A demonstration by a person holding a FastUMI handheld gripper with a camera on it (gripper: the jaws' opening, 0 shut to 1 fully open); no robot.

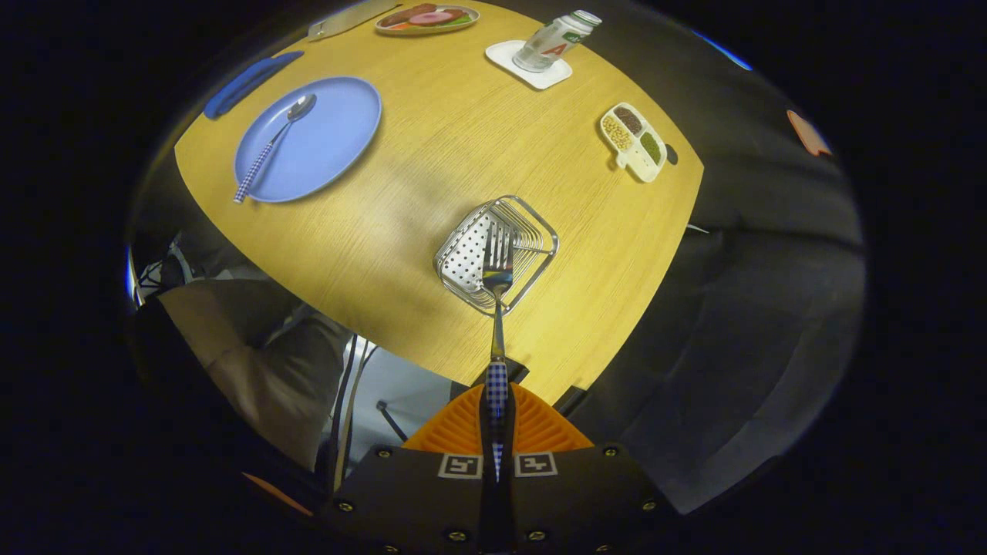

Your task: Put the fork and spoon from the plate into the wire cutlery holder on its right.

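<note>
The gripper (497, 401) has its two fingers pressed together on the checked handle of one fork (497, 308), pinching it between them. The fork has a blue-and-white checked handle and a bright metal neck and head; its long axis runs straight ahead from the fingers, tines pointing away from them, over the near edge of the wooden table (401, 231).

The tines reach over the one wire cutlery holder (532, 239), a shiny metal basket with bent wire sides and a perforated plate inside. From this angle I cannot tell whether the tines touch it or hang above it.

Beyond the holder and to its left lies one blue plate (331, 146) with one spoon (274, 146) on it. The spoon has the same checked handle and a metal bowl; it lies slantwise, bowl toward the far side of the plate, handle end over the near rim.

To the right, beyond the holder, sits one small divided dish (634, 141) with three kinds of grains or beans. Farther on, one can (555, 40) stands on a white coaster (509, 58). At the far edge lies one plate of food (426, 18), and beside the blue plate a blue-handled knife (250, 81).
</note>
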